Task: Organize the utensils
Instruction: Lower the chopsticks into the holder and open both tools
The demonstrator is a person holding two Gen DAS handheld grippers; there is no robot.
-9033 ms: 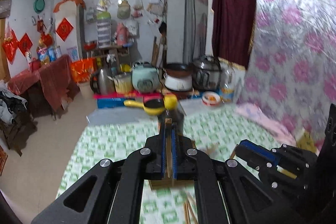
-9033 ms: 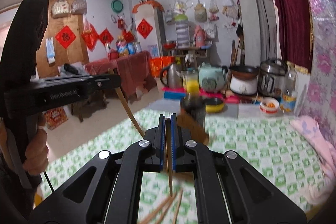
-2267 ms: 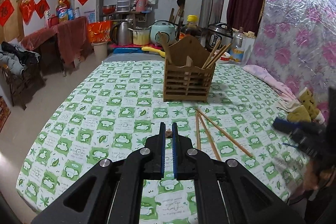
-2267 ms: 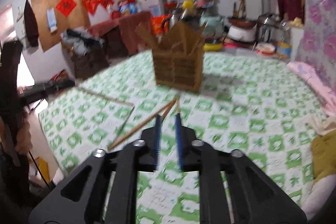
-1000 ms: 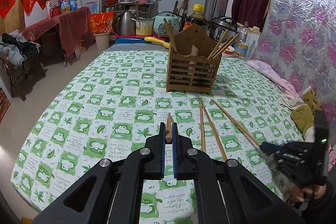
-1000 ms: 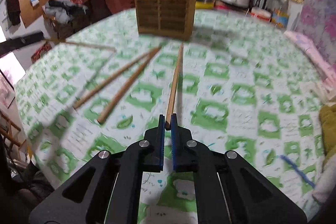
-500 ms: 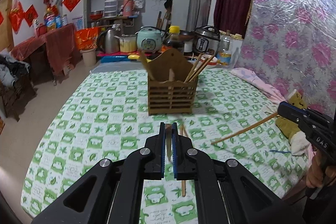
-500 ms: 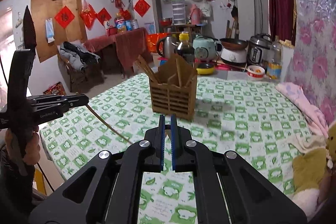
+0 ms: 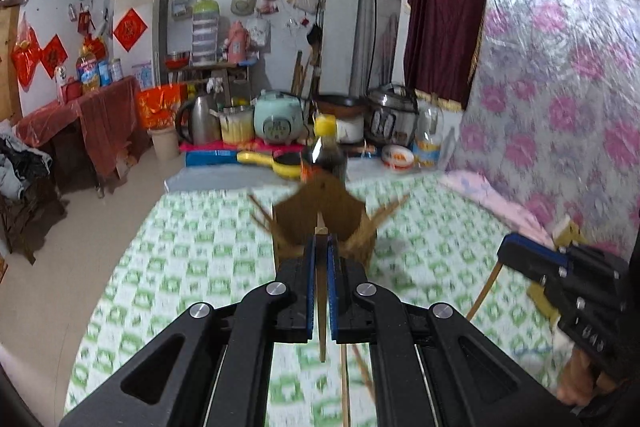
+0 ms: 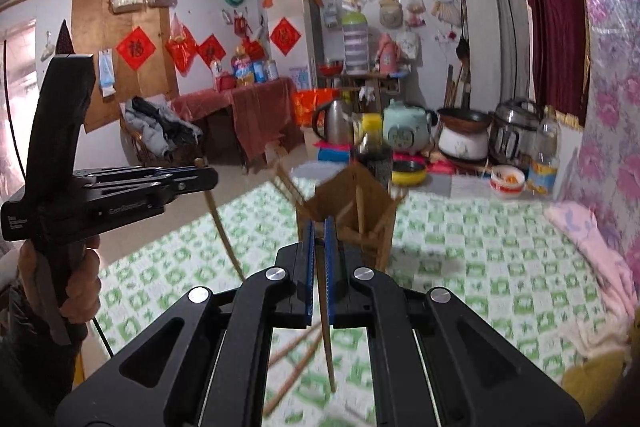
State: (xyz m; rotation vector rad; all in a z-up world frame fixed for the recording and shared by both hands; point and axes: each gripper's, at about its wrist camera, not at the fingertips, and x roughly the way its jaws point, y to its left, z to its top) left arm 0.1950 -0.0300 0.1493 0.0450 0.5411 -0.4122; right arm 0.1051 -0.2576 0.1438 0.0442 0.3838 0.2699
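holding chopsticks above the holder

left wrist view: left gripper pinches a thin wooden chopstick, jaws pressed against it, just short of the brown slatted wooden utensil holder on the green-and-white checked tablecloth. loose chopsticks lie below.

right wrist view: right gripper pinches a second wooden chopstick, which hangs tilted beside the holder. image blurred.
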